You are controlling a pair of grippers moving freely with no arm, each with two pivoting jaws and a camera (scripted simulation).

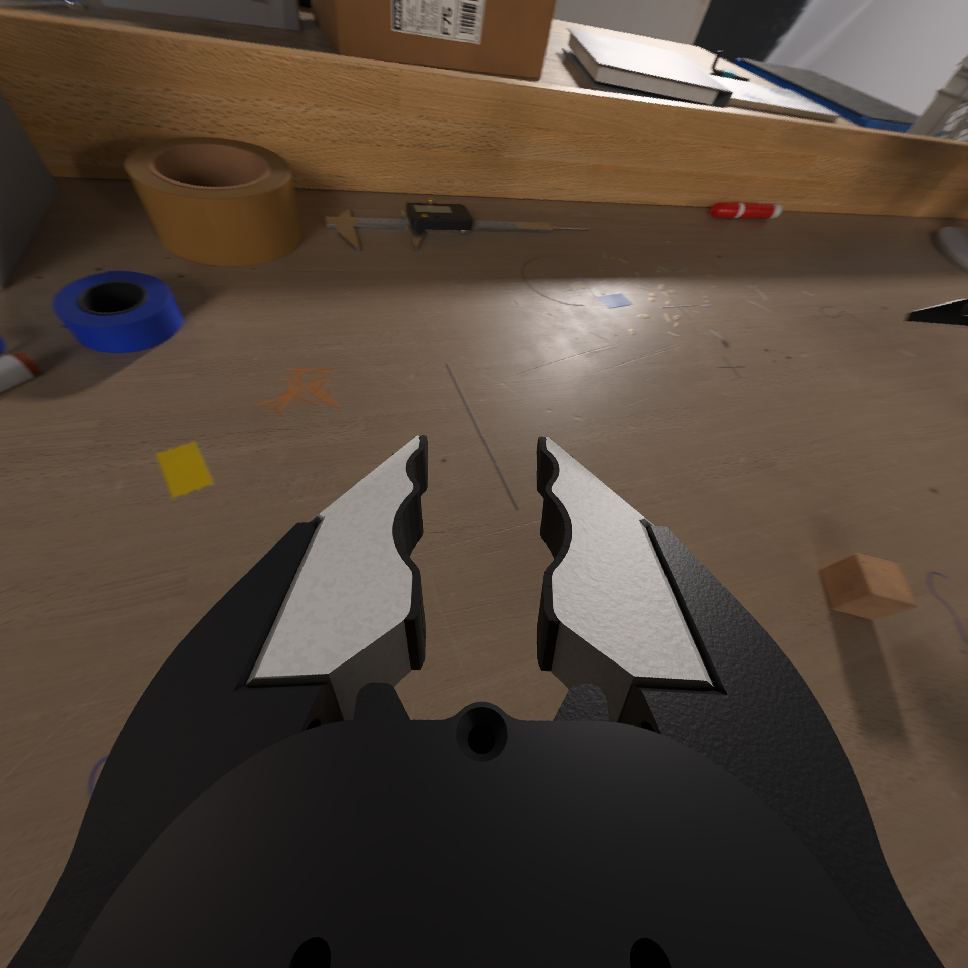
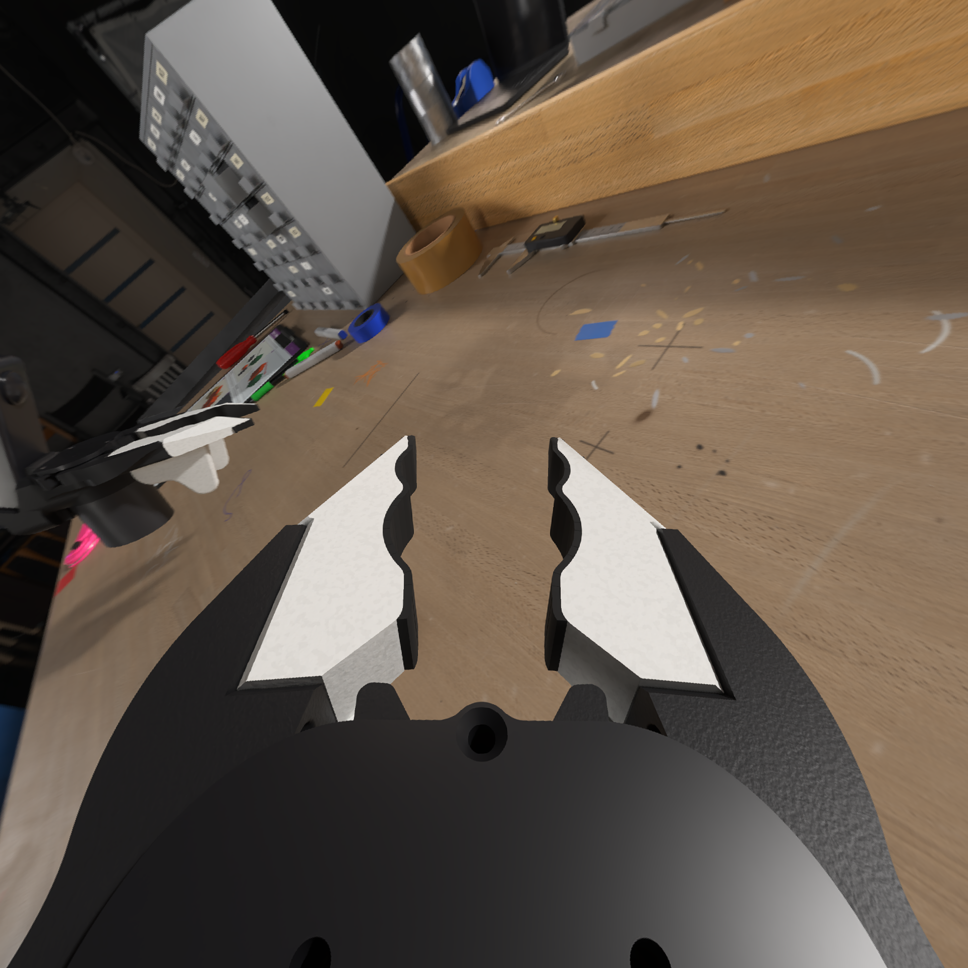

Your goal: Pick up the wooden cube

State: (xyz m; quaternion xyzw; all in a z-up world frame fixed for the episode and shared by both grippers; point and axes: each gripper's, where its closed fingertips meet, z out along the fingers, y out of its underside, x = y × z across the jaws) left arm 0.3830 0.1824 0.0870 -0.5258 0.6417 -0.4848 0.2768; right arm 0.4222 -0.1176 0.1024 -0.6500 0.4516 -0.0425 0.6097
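The wooden cube is a small light-brown block resting on the workbench at the right edge of the left wrist view, to the right of my left gripper and level with its finger bases. My left gripper is open and empty above the bench. My right gripper is open and empty over bare bench; the cube does not show in the right wrist view. The left gripper also shows in the right wrist view at the far left, hovering above the bench.
A brown tape roll, a blue tape roll, a digital caliper and a red cylinder lie near a raised wooden shelf. A cardboard box and a book sit on it. A grey drawer cabinet stands at the bench's left end.
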